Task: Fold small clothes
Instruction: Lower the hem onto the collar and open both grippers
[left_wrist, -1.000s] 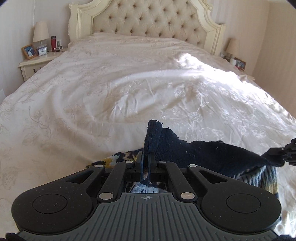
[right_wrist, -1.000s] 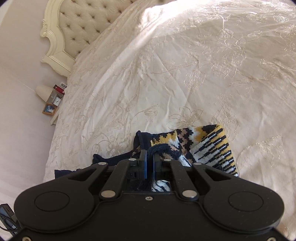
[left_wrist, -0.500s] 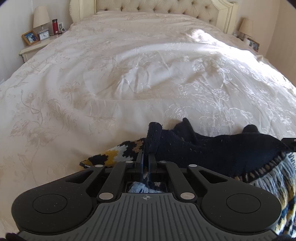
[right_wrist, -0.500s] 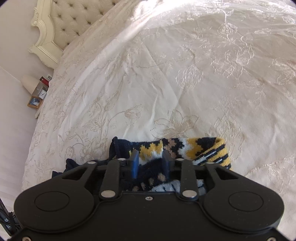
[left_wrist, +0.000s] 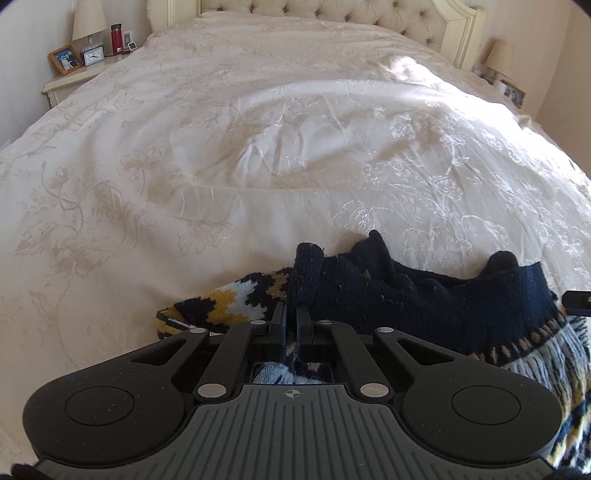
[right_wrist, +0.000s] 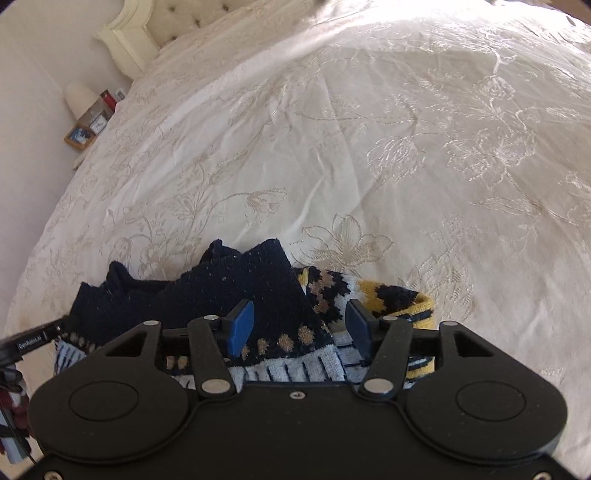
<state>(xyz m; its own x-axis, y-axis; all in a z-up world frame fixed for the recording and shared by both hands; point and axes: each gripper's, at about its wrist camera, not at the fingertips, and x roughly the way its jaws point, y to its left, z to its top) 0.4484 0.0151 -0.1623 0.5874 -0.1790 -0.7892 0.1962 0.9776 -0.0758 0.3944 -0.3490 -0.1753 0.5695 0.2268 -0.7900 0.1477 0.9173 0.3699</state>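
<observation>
My left gripper (left_wrist: 291, 314) pinches the navy knit garment (left_wrist: 424, 295); only the right wrist view shows my right gripper (right_wrist: 299, 325) fingers wide above it on the bed (right_wrist: 332, 147).

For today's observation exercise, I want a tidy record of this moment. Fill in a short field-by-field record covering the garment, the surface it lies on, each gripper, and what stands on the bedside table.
garment: knitted sweater, navy with yellow, white and tan pattern, bunched
surface: cream embroidered bedspread
left gripper: jaws shut on a navy edge of the sweater
right gripper: jaws open, over the sweater, gripping nothing
bedside table: lamp, photo frame, clock, red bottle
headboard: tufted, cream
</observation>
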